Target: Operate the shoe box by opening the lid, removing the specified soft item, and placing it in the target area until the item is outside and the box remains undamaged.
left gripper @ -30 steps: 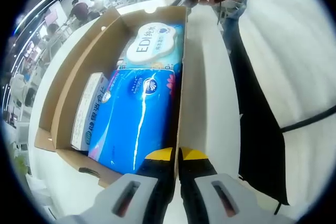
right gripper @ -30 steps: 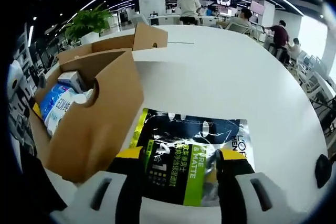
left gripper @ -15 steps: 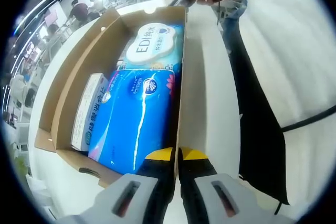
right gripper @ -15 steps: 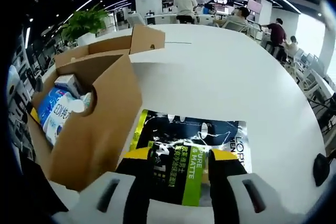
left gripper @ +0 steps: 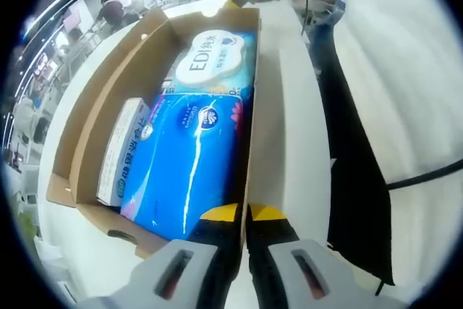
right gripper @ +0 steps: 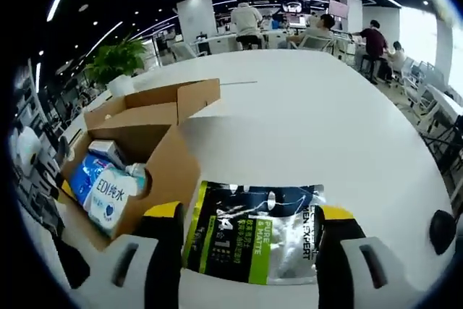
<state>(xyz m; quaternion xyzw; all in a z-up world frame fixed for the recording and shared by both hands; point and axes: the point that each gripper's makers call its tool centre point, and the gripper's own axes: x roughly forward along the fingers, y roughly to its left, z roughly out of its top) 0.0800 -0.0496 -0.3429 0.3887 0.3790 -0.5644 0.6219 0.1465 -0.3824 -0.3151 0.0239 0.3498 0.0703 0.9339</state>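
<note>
One shoe box (left gripper: 87, 128), lid off, holding three items: blue soft pack (left gripper: 184, 171), white wipes pack (left gripper: 210, 59), one small white carton (left gripper: 123, 151). Your left gripper (left gripper: 244, 216) pinches the box wall. Your right gripper (right gripper: 249, 215), jaws spread, hovers over one black pouch (right gripper: 253, 240) lying on the white table (right gripper: 325, 128) beside the box.

One cardboard box (left gripper: 87, 124) holds two blue packs (left gripper: 192, 157) and one small carton (left gripper: 123, 151); one dark pouch (right gripper: 253, 240) lies outside.
</note>
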